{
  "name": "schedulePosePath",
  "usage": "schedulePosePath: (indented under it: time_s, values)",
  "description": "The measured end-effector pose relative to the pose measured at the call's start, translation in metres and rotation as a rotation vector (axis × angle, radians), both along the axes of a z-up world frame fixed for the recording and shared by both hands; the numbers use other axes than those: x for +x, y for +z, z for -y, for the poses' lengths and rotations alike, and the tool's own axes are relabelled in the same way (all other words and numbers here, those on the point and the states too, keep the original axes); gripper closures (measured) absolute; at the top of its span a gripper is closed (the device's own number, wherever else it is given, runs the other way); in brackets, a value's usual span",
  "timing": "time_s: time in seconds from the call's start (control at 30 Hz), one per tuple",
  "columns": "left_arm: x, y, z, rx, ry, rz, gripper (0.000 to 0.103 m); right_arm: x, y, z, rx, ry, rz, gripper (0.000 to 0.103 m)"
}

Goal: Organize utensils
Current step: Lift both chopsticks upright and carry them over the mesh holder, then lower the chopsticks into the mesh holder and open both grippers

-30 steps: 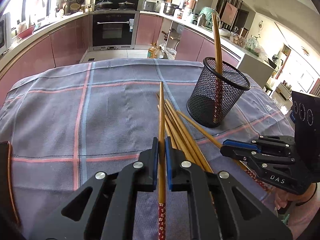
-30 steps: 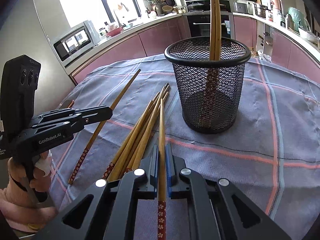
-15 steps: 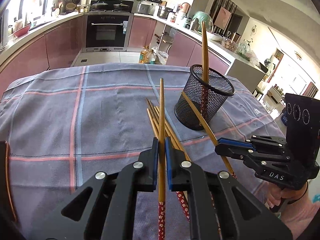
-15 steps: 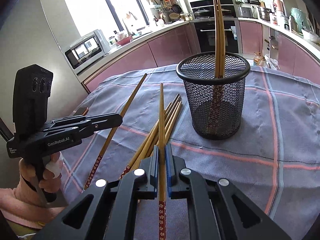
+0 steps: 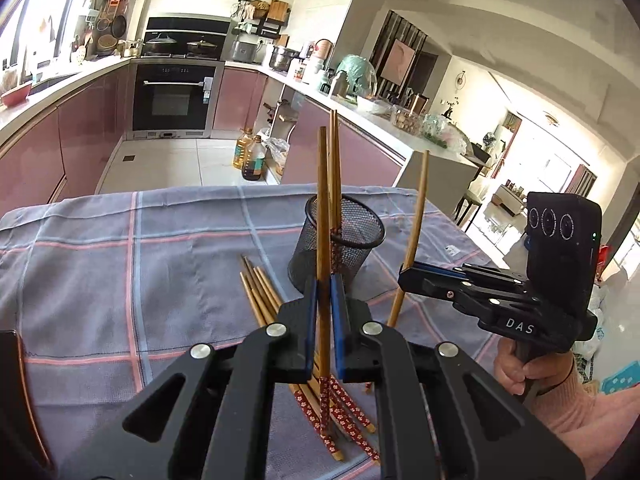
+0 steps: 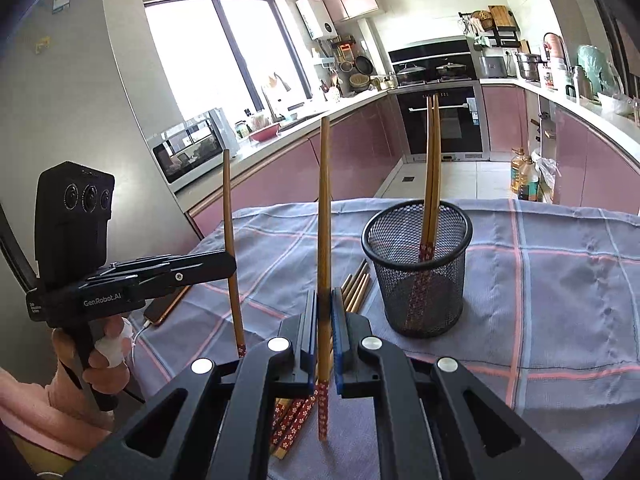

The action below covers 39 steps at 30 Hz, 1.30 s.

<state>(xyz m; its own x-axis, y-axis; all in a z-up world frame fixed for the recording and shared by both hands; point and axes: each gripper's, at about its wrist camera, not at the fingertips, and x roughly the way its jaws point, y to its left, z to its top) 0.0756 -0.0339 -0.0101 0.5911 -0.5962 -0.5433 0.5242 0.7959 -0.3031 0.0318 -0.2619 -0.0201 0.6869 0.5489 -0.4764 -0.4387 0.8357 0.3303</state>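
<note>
My left gripper (image 5: 324, 280) is shut on a bamboo chopstick (image 5: 321, 184) whose bare tip points up and whose red flowered end hangs below the jaws. My right gripper (image 6: 325, 300) is shut the same way on a second chopstick (image 6: 324, 200). Both are held above the cloth, side by side, short of the black mesh cup (image 6: 416, 280). Two chopsticks (image 6: 433, 160) stand in that cup. Several loose chopsticks (image 5: 260, 292) lie on the cloth between the grippers and the cup. Each view shows the other gripper: the right one (image 5: 402, 276) and the left one (image 6: 230, 264).
A grey cloth with pink and blue lines (image 5: 120, 260) covers the table. A phone (image 6: 166, 308) with a cable lies near its left edge. Oil bottles (image 5: 252, 156) stand on the floor past the far edge. Kitchen counters run behind.
Both grippers have risen and tipped up, lifting their chopsticks off the cloth from nearly flat to steeply upright. The cup and the loose pile now sit lower and farther off in both views.
</note>
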Motion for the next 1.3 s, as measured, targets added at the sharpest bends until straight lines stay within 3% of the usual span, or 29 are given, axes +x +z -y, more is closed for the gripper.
schedulePosePath:
  time_s: [0.77,0.97,1.3]
  values:
    - [0.041,0.085,0.038,-0.077,0.003,0.181,0.095,0.029,0.09,0.035,-0.003,-0.087,0.215,0.097]
    - [0.05,0.092,0.052,-0.047,0.011,0.201,0.095,0.039,0.092,0.036,-0.015,-0.106,0.223,0.097]
    - [0.066,0.065,0.066,0.054,0.005,0.143,0.095,0.068,0.066,0.021,-0.067,-0.103,0.136,0.097]
